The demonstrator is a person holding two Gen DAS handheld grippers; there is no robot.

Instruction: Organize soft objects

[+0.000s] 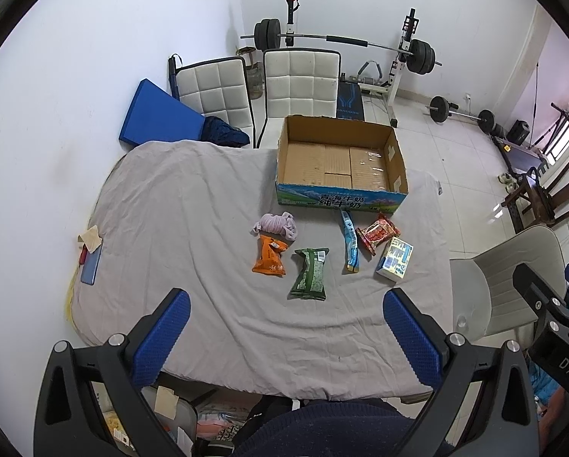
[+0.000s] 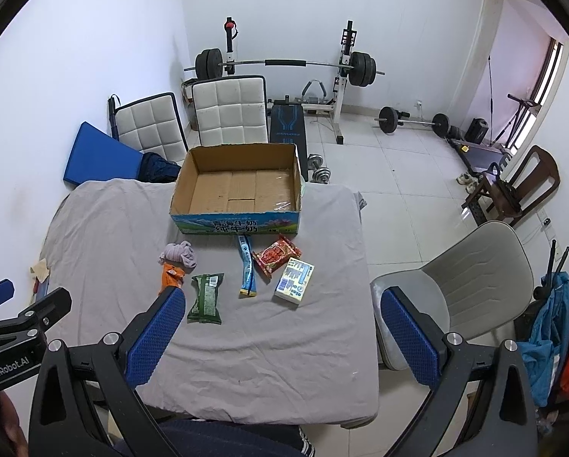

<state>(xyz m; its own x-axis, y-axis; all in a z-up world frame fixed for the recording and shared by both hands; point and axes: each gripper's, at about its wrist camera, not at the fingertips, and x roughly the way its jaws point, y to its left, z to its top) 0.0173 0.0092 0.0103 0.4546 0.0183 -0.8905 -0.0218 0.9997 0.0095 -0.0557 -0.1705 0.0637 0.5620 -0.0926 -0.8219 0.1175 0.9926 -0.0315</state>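
Observation:
An empty cardboard box (image 1: pixel 341 160) (image 2: pixel 238 186) stands at the far side of a table covered by a grey cloth (image 1: pixel 193 228) (image 2: pixel 105 228). In front of it lie a lilac cloth bundle (image 1: pixel 277 224) (image 2: pixel 179 253), an orange packet (image 1: pixel 270 256) (image 2: pixel 170 276), a green packet (image 1: pixel 310 274) (image 2: pixel 206 299), a blue stick packet (image 1: pixel 350 242) (image 2: pixel 247 266), a red packet (image 1: pixel 378 233) (image 2: pixel 277 256) and a white-blue tissue pack (image 1: pixel 395 259) (image 2: pixel 295 281). My left gripper (image 1: pixel 286 327) and right gripper (image 2: pixel 280 327) are both open and empty, held above the near part of the table.
Two white padded chairs (image 1: pixel 254 87) and a blue pad (image 1: pixel 155 118) stand behind the table. A grey chair (image 2: pixel 463 282) is at the right. A phone (image 1: pixel 91 264) and a paper scrap lie at the table's left edge. Weight equipment (image 2: pixel 284 64) fills the back.

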